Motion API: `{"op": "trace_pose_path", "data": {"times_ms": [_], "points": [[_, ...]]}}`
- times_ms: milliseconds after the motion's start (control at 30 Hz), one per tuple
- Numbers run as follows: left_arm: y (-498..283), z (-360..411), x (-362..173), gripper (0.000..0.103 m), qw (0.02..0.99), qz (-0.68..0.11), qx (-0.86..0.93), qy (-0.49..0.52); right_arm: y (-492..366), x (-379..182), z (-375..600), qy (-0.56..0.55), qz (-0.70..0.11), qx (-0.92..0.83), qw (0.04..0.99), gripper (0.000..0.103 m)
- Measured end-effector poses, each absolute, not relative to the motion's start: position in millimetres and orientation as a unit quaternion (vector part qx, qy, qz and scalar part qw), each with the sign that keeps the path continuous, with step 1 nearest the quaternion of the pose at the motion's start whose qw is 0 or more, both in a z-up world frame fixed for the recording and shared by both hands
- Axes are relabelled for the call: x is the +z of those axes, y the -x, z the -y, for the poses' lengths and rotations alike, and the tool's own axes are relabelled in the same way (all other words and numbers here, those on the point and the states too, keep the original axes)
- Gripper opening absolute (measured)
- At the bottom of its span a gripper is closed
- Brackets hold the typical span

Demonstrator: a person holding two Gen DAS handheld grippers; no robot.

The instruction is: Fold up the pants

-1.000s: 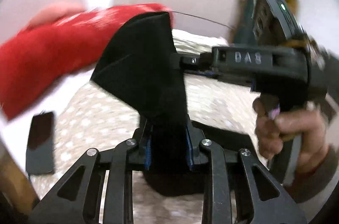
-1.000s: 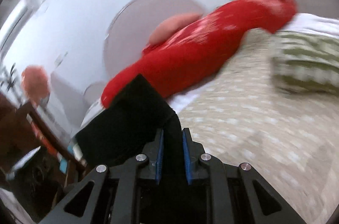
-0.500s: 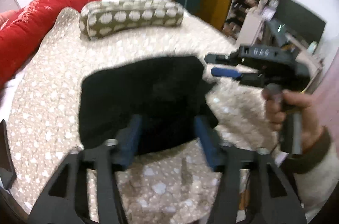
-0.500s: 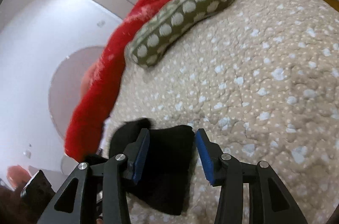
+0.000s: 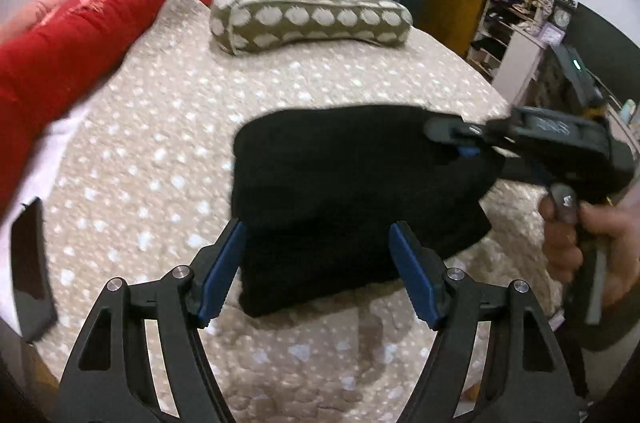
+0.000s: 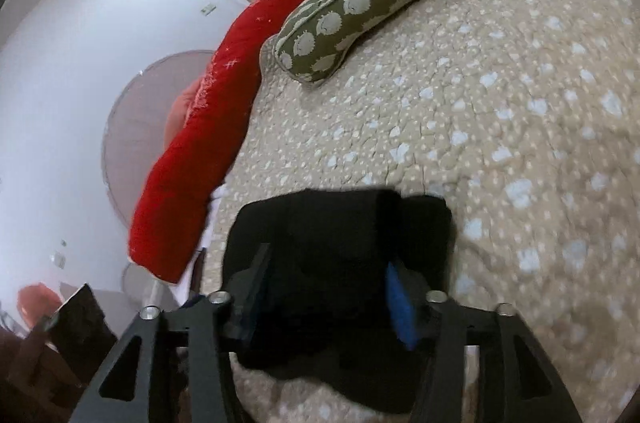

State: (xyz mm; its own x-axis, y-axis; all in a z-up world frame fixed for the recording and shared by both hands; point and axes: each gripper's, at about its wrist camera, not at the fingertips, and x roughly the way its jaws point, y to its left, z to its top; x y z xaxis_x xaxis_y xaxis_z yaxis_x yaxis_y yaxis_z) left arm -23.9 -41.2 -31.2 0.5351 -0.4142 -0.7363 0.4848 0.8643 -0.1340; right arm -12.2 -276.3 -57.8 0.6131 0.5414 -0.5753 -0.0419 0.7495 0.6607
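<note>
On the bed point(image 5: 168, 127), spread with a beige spotted quilt, the black pants point(image 5: 352, 195) lie folded into a thick, compact bundle near the middle of the near half. From where I stand, the left gripper point(image 5: 318, 269) hangs over the bundle's near edge with its blue pads spread wide, one at either side of the cloth and neither pressing it. The right gripper point(image 6: 324, 297) is also wide, its fingers straddling the bundle's right end; in the left wrist view it comes in from 3 o'clock, gripped by a bare hand point(image 5: 580, 239). Whether its pads touch the fabric I cannot tell, since that part is blurred. Beyond the pants, at 12 o'clock, an olive pillow point(image 5: 308, 17) with pale dots lies across the bed. A red blanket roll point(image 5: 100, 31) runs along the edge at 10 o'clock. A dark phone point(image 5: 30, 267) rests on the bed's edge at 8 o'clock.
</note>
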Motion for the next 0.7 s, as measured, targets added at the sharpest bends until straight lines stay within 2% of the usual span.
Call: {"op": "trace_pose_path", "data": {"times_ms": [33,167,233,333,433,567,700], "points": [[23.7,43.9,-35.3,0.074,0.870,-0.414,-0.264,-0.041,9.7,-54.4,271.8,-0.285,-0.402,0.172,0.853,0.025],[28.5,58.4,-42.5,0.076,0.867,-0.415,-0.272,-0.053,9.7,-28.9,252.7,-0.170,-0.376,0.158,0.897,0.020],[27.3,64.5,-48.5,0.083,0.864,-0.416,-0.278,-0.051,7.1,-32.9,246.5,-0.107,-0.389,0.120,0.907,0.020],[31.1,71.3,-49.8,0.083,0.868,-0.409,-0.273,-0.069,1.4,-51.8,255.4,-0.115,-0.420,0.107,0.894,0.020],[34.7,64.3,-40.0,0.083,0.864,-0.410,-0.282,-0.077,13.8,-31.6,267.0,-0.140,-0.395,0.098,0.903,0.021],[29.2,38.6,-22.7,0.083,0.876,-0.399,-0.268,-0.051,30.2,2.2,249.5,-0.104,-0.368,0.151,0.912,0.021],[17.6,20.2,-23.0,0.083,0.879,-0.409,-0.242,-0.027,35.3,-5.1,211.2,-0.066,-0.388,0.201,0.897,0.021]]}}
